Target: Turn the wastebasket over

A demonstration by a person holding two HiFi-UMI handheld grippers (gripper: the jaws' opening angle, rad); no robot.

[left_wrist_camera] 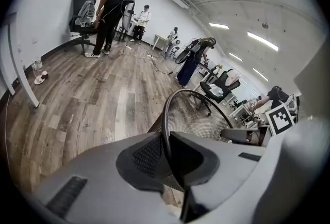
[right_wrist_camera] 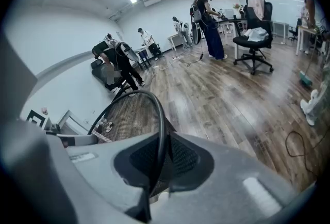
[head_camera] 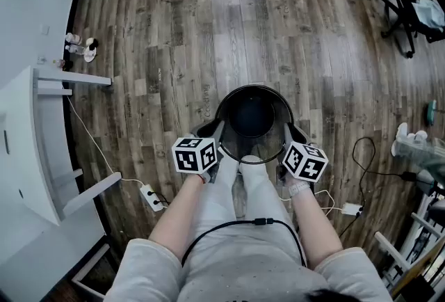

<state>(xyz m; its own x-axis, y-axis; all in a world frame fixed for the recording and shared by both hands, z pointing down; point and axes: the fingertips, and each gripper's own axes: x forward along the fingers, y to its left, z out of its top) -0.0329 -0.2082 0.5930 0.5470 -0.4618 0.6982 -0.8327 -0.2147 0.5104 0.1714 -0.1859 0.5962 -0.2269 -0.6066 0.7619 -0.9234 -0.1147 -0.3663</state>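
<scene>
A round black mesh wastebasket (head_camera: pixel 252 116) hangs in front of my knees, mouth up, its dark bottom visible inside. My left gripper (head_camera: pixel 216 132) is shut on the left side of the rim, and my right gripper (head_camera: pixel 288 133) is shut on the right side. In the left gripper view the thin black rim (left_wrist_camera: pixel 166 114) runs between the jaws of the left gripper (left_wrist_camera: pixel 166 152), with mesh wall beyond. The right gripper view shows the wastebasket (right_wrist_camera: pixel 129 114) the same way, its rim pinched in the right gripper (right_wrist_camera: pixel 162 158).
A white desk (head_camera: pixel 35 140) stands at the left, with a power strip (head_camera: pixel 151 197) and cable on the wood floor beside it. An office chair (head_camera: pixel 416 1) is at the far right, and a charger and cable (head_camera: pixel 351 209) at the right. Several people stand far off.
</scene>
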